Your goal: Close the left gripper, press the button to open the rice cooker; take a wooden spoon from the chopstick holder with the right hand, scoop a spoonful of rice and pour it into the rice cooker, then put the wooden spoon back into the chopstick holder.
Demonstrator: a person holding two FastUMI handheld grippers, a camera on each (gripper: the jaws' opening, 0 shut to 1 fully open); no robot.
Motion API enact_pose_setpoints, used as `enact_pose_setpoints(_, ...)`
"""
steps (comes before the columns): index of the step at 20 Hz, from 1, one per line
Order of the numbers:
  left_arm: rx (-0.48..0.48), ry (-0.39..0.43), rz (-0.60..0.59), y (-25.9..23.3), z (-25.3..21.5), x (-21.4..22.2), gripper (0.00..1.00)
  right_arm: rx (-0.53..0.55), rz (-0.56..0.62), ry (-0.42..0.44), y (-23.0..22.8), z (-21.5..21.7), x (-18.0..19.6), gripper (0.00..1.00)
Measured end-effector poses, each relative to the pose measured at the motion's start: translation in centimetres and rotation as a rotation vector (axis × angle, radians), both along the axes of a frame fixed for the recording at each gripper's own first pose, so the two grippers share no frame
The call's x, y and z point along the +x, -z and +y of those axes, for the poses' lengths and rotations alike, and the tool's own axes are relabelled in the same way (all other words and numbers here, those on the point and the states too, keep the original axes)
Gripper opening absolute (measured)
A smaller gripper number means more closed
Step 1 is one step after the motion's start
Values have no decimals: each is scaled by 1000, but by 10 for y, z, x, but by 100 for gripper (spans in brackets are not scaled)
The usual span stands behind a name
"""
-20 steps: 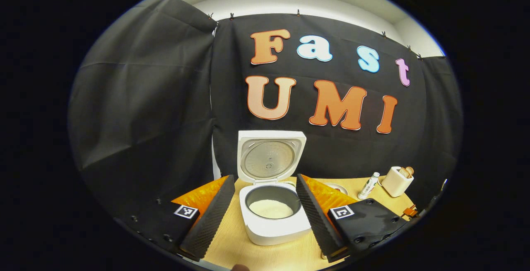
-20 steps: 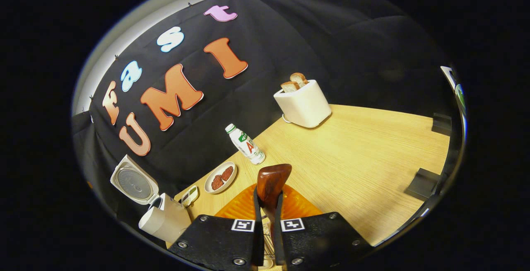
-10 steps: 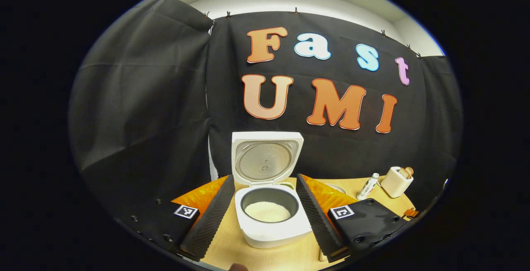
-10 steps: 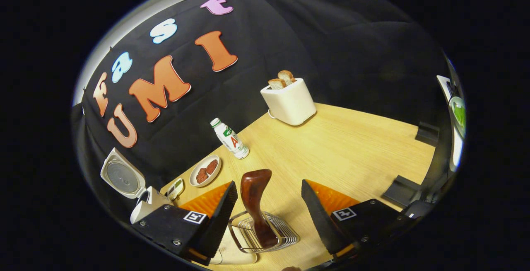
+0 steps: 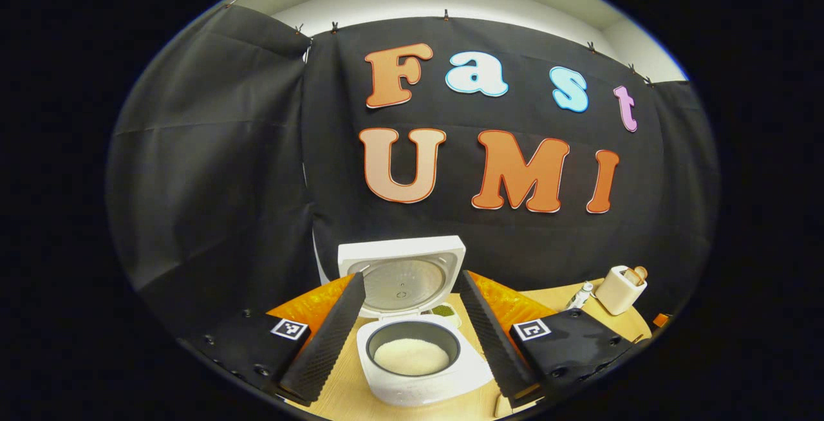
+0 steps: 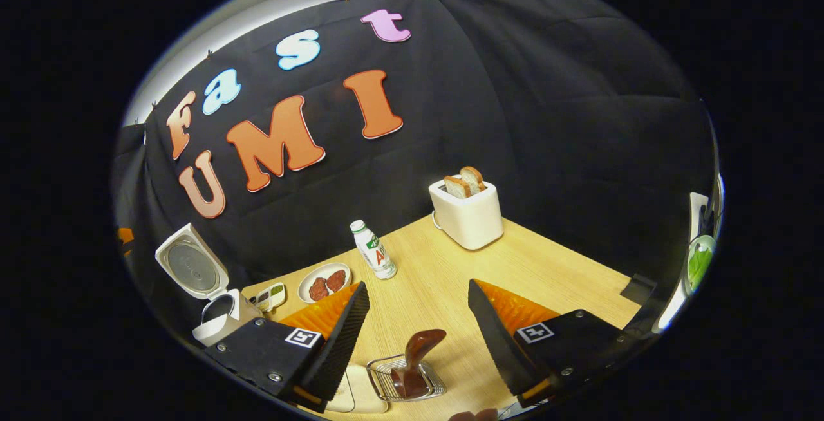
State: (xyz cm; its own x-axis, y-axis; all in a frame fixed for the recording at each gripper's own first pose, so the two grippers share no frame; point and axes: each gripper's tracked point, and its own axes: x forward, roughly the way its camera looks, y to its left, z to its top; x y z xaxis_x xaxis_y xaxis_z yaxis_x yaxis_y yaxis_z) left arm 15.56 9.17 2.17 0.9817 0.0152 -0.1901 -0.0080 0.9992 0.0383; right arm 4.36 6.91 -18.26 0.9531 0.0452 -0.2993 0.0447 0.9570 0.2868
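On the wooden table [image 6: 547,260] a white toaster [image 6: 468,218] with two slices of bread [image 6: 467,181] stands near the back cloth, well apart from the right gripper [image 6: 415,334]. A small bottle [image 6: 374,250] stands upright between the toaster and a plate [image 6: 324,282] holding two dark patties, and a little dish [image 6: 271,293] of something green sits just beside the cooker [image 6: 215,321]. Nothing lies between the right gripper's spread fingers and the spoon [image 6: 417,360], which stands in the wire holder [image 6: 405,379] below them, bowl end up and handle down, its long axis leaning a little to the right (no finger touches it). A pale flat object sits just left of the holder; what it is cannot be told. In the left gripper view the left gripper [image 5: 412,331] has its fingers wide apart on either side of the cooker, touching nothing. The lid [image 5: 400,273] stands raised at the back, and white rice [image 5: 412,356] lies in the dark pot.
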Motion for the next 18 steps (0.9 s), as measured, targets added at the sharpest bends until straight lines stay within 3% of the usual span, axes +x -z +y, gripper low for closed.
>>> enact_pose_setpoints(9, -14, 13, 85, -17, 1, 130, 100, -1, -36, 7, -17, 10, 13, 95)
enact_pose_setpoints(15, 48, -55, 204, 22, 24, 196, 100, -3, 2, 33, -3, 4, 12, 95)
enact_pose_setpoints(18, 30, -72, 264, 48, 28, 208, 100, -9, 13, 36, -1, 2, 13, 95)
